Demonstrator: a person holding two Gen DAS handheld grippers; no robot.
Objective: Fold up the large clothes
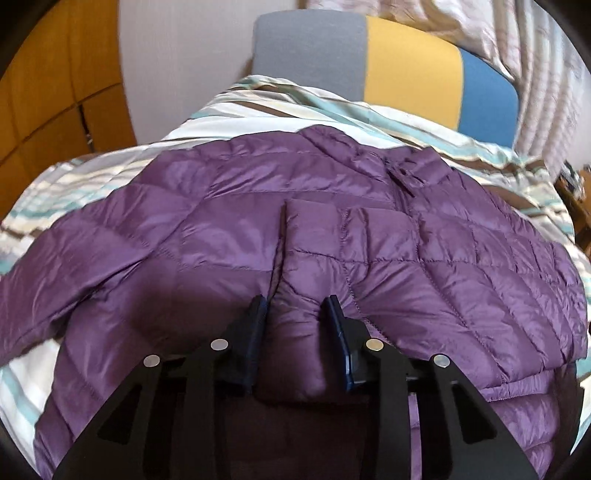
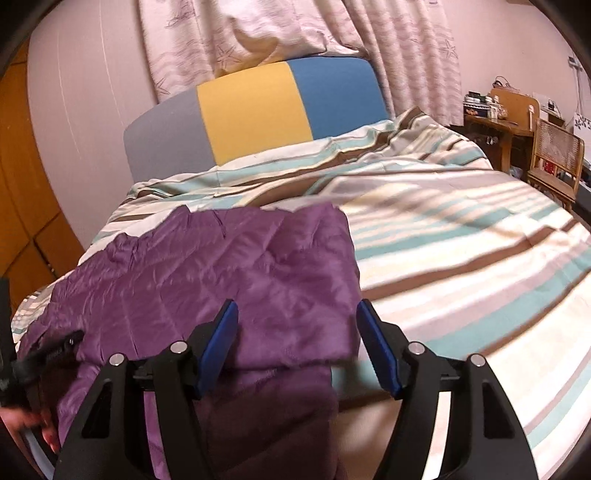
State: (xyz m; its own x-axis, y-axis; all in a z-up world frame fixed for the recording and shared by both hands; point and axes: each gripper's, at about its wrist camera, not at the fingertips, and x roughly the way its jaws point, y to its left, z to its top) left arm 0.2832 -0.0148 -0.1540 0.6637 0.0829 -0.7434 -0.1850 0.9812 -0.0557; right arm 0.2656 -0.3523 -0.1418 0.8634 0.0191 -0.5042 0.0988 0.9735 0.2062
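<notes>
A bed fills most of both views, covered by a striped duvet in cream, teal and brown bands. At its far end stands a padded headboard in three blocks – grey, yellow, blue – against a pale wall, with patterned pinkish curtains hanging behind it. Orange-brown wooden cabinet doors run along the left side of the room. Past the bed's far right corner are a wooden desk crowded with small items too small to make out, and a wooden chair with a woven back.

A purple quilted puffer jacket lies spread across the near left part of the bed, collar toward the headboard, one sleeve reaching toward the bed's left edge. A second sleeve is folded in over the jacket's front.

The left gripper sits low over the jacket with its jaws narrowed – a puffed fold of that folded-in sleeve bulges up between the dark blue pads, which press into it on both sides.

The right gripper hovers at the jacket's right side, jaws about half open. Purple fabric lies below and between the blue pads, but they do not pinch it; the right one stands over the duvet just past the jacket's edge
</notes>
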